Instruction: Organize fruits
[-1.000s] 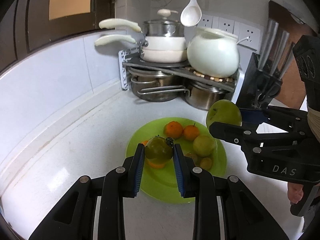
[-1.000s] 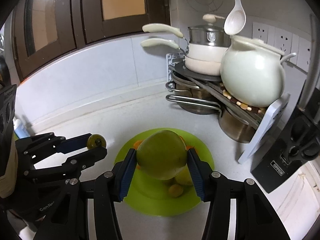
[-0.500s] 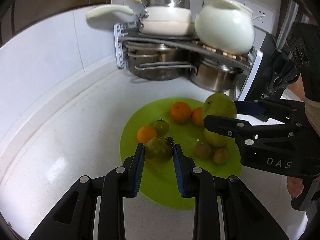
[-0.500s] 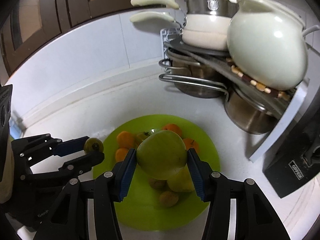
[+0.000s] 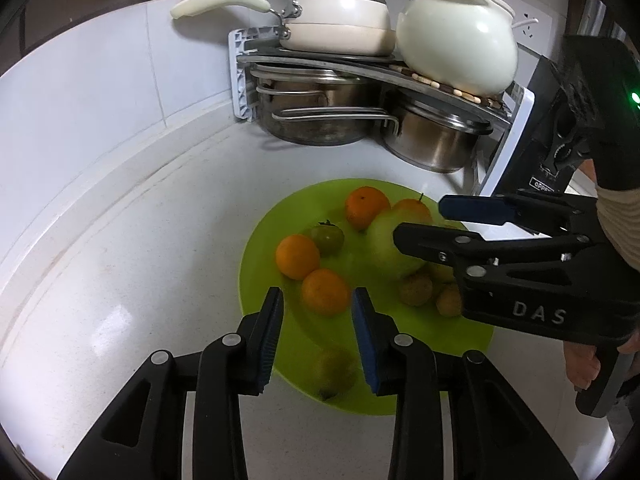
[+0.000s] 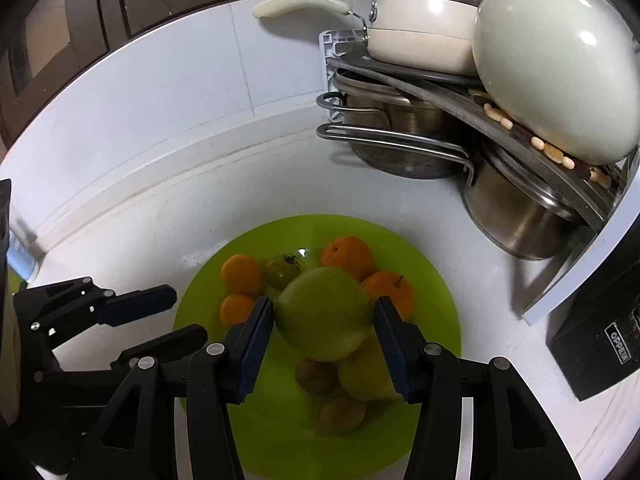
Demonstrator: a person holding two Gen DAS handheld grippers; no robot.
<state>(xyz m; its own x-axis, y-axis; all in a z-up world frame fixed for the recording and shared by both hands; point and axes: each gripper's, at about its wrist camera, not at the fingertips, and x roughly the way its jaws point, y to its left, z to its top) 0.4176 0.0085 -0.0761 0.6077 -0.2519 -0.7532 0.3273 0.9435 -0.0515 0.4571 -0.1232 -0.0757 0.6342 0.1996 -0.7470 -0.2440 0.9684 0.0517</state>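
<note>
Right wrist view: the right gripper (image 6: pixel 323 317) has its fingers clenched on a large green fruit (image 6: pixel 324 312) above the lime plate (image 6: pixel 436 280), where oranges (image 6: pixel 348 256) and small brown fruits (image 6: pixel 342 414) lie. Lowering it into the bare patch before letting go would likely avoid knocking the pile. Left wrist view alone shows the left gripper (image 5: pixel 318 304) with fingers released and empty, and a blurred yellowish fruit (image 5: pixel 334 372) on the plate's near edge by the bench (image 5: pixel 120 280).

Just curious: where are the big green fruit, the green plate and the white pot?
big green fruit (image 6: pixel 324 316), right wrist view, its front.
green plate (image 6: pixel 432 344), right wrist view, bare right side.
white pot (image 5: pixel 456 52), left wrist view, its belly.
</note>
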